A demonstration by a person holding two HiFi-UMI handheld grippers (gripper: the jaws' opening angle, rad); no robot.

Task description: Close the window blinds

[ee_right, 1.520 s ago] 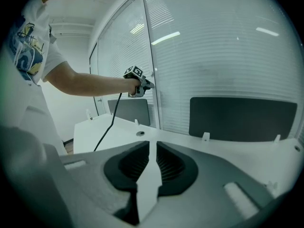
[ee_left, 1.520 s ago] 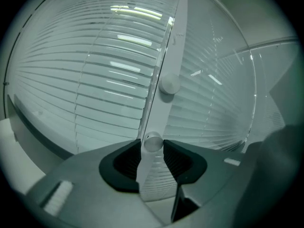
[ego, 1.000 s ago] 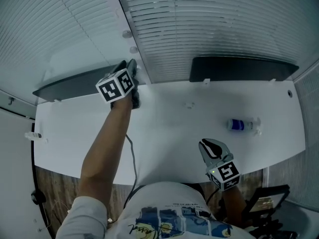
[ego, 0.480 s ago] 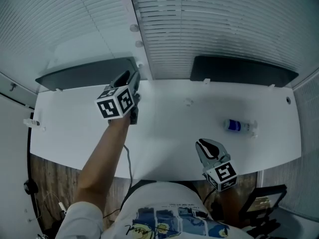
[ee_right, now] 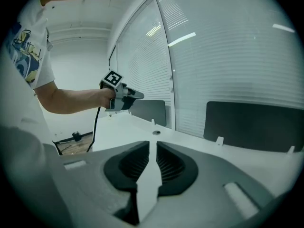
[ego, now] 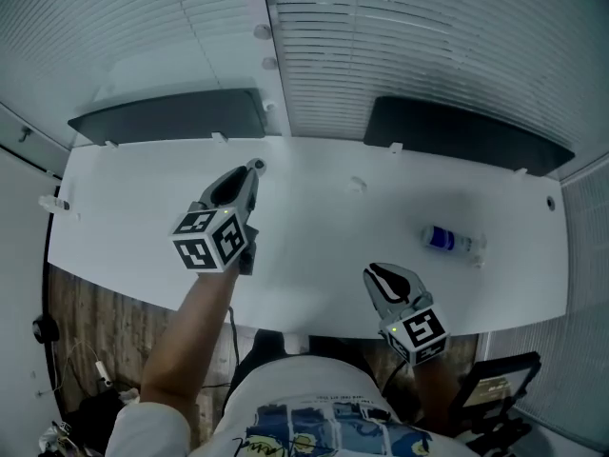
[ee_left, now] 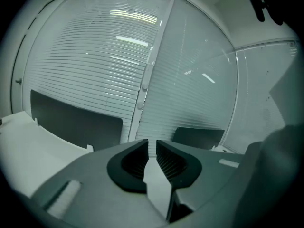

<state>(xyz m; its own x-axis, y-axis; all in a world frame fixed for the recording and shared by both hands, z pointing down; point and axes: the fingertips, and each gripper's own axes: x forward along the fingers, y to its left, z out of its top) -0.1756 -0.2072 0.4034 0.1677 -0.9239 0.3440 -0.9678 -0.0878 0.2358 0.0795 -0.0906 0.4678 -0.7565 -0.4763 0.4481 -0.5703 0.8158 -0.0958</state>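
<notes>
Slatted blinds cover the left window point(ego: 114, 27) and the right window point(ego: 428, 36); a white post point(ego: 268, 74) with two small knobs stands between them. My left gripper point(ego: 249, 168) hovers over the white desk point(ego: 314, 227), short of the post and apart from the blinds. Its jaws have just been closing, and a slim gap point(ee_left: 152, 141) with nothing in it shows between them. My right gripper point(ego: 381, 274) hangs at the desk's near edge. Its jaws point(ee_right: 153, 144) also stand a slim gap apart and hold nothing. In the right gripper view the left gripper point(ee_right: 137, 95) shows at the end of a bare arm.
Two dark panels point(ego: 166, 117) point(ego: 466, 133) stand along the desk's back edge under the blinds. A small bottle point(ego: 452, 240) with a blue label lies on the desk at the right. A black device point(ego: 490, 388) sits below the desk's near right corner.
The left gripper has drawn back from the post between the windows toward the person, and now sits over the desk. The right gripper has hardly moved.
</notes>
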